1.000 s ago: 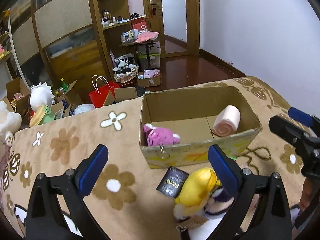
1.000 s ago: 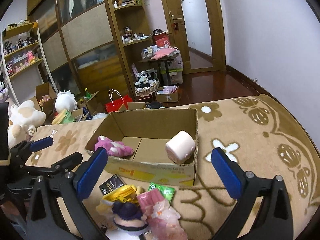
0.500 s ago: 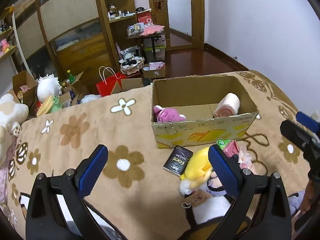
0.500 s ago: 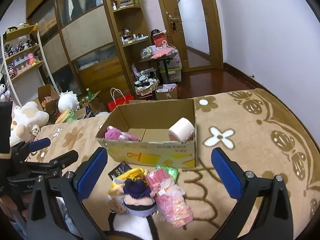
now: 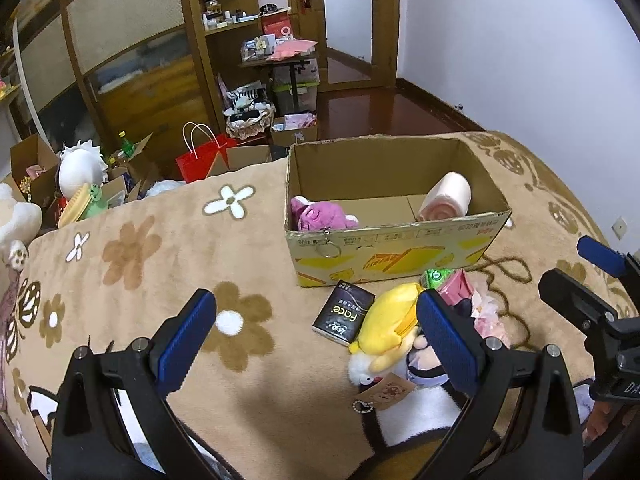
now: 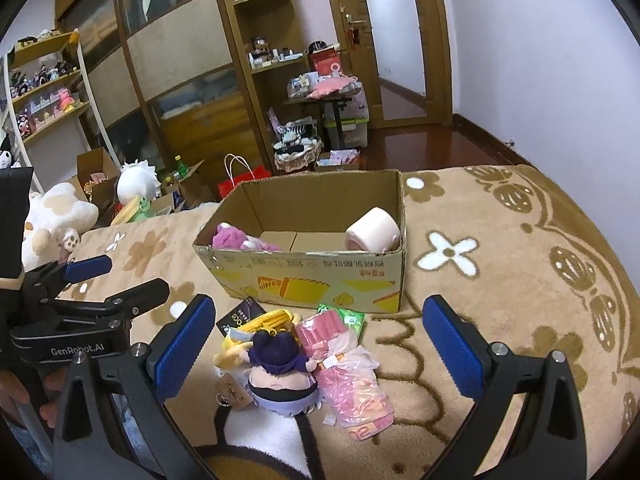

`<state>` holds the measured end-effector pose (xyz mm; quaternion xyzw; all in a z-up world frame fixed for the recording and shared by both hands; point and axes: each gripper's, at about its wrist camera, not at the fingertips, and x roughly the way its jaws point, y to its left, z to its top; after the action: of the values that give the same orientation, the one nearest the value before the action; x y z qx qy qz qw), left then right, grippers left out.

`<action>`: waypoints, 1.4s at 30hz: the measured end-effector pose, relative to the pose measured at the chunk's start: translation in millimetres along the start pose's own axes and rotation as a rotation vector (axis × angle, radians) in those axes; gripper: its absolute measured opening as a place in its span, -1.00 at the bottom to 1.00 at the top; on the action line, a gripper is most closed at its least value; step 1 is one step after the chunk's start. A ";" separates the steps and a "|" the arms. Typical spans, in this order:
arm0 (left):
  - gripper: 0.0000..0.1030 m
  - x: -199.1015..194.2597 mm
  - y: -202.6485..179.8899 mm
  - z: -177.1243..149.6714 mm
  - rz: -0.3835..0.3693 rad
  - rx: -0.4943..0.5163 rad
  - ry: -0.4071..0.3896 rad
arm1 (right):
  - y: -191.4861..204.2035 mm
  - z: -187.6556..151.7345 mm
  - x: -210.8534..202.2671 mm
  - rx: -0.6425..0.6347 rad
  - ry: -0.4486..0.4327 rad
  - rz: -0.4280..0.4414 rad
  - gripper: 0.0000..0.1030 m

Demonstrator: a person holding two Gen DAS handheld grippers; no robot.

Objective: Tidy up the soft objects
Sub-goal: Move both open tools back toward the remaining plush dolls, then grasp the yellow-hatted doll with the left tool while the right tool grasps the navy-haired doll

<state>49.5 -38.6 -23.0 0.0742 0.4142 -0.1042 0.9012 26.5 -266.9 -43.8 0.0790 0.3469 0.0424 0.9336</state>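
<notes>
An open cardboard box (image 5: 396, 242) (image 6: 320, 276) stands on a flowered beige blanket. Inside it lie a pink plush (image 5: 316, 216) (image 6: 236, 238) at the left and a pale pink roll (image 5: 446, 200) (image 6: 372, 232) at the right. In front of the box lie a yellow plush (image 5: 392, 320) (image 6: 268, 320), a purple-haired doll (image 6: 280, 368), pink plastic packets (image 6: 352, 372) (image 5: 460, 292) and a black "Face" pack (image 5: 344, 318). My left gripper (image 5: 316, 336) is open, with the yellow plush by its right finger. My right gripper (image 6: 320, 348) is open above the doll and packets, holding nothing.
A green packet (image 6: 352, 318) lies against the box front. A large white and black plush (image 6: 256, 440) lies at the near edge. Beyond the blanket stand a red bag (image 5: 200, 158), cardboard boxes, plush toys (image 6: 52, 216) and shelves. A hand (image 6: 24, 392) holds the left gripper's handle.
Both grippers have pulled back and up from the box, so the toys in front of it sit lower and fuller in view. Both stay open. No object has moved.
</notes>
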 end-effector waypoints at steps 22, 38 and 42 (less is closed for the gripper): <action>0.93 43.5 1.4 -0.4 -0.155 -0.054 0.145 | 8.6 -18.9 44.8 -0.045 0.179 0.058 0.88; 0.93 94.2 -18.2 4.0 -0.238 -0.038 0.271 | 25.4 -35.4 89.8 -0.109 0.287 0.081 0.58; 0.93 108.9 -21.9 5.2 -0.242 -0.039 0.300 | 24.7 -38.3 102.6 -0.090 0.322 0.095 0.58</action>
<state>117.0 -74.7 -103.7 0.0211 0.5515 -0.1918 0.8115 78.3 -224.3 -133.7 0.0457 0.4857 0.1141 0.8654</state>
